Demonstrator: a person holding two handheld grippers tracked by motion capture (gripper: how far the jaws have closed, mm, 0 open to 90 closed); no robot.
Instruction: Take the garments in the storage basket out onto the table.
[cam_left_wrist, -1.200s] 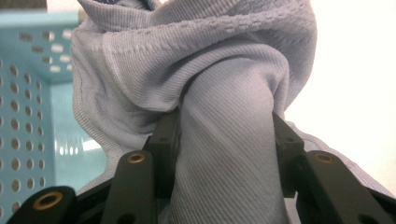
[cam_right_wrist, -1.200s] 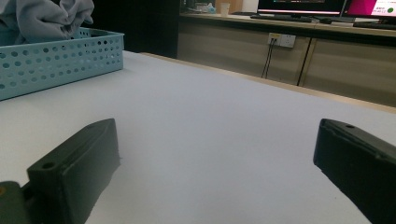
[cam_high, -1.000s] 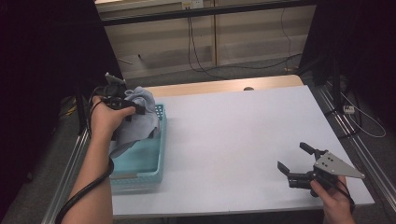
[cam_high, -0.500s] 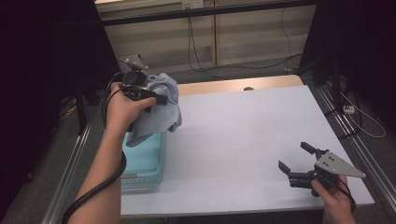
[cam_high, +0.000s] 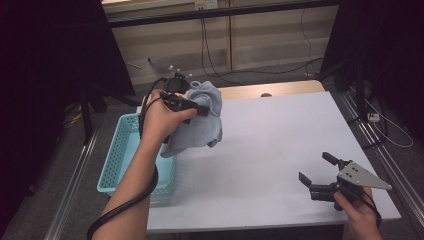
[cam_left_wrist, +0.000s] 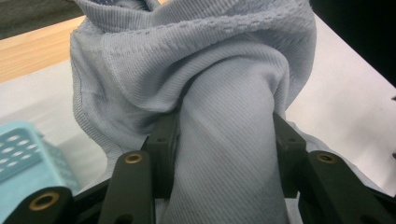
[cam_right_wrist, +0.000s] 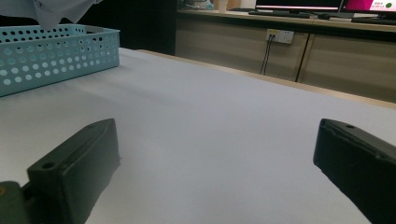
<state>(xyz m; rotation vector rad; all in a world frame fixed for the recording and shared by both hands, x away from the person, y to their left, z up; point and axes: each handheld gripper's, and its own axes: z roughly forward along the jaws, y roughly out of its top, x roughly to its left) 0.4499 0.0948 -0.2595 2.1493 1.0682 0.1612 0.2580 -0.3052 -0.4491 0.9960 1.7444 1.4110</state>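
At nine o'clock on the table: cloth lifted beside basket.
Left gripper (cam_high: 200, 109) clamps the grey-blue cloth (cam_high: 200, 122), hanging above the table (cam_high: 280, 135) just beside the turquoise basket (cam_high: 117, 155); at four o'clock, right gripper (cam_high: 319, 172) rests, jaws apart, empty.

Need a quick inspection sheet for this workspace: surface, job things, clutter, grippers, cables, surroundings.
Surface: white table, wooden strip along its far edge.
Job things: grey-blue cloth held up in the air; light blue basket at the table's left edge.
Clutter: nothing seen.
Grippers: left gripper shut on the cloth; right gripper open, low at the near right.
Cables: black cable along the left forearm.
Surroundings: dark curtains, cabinets, floor wires.
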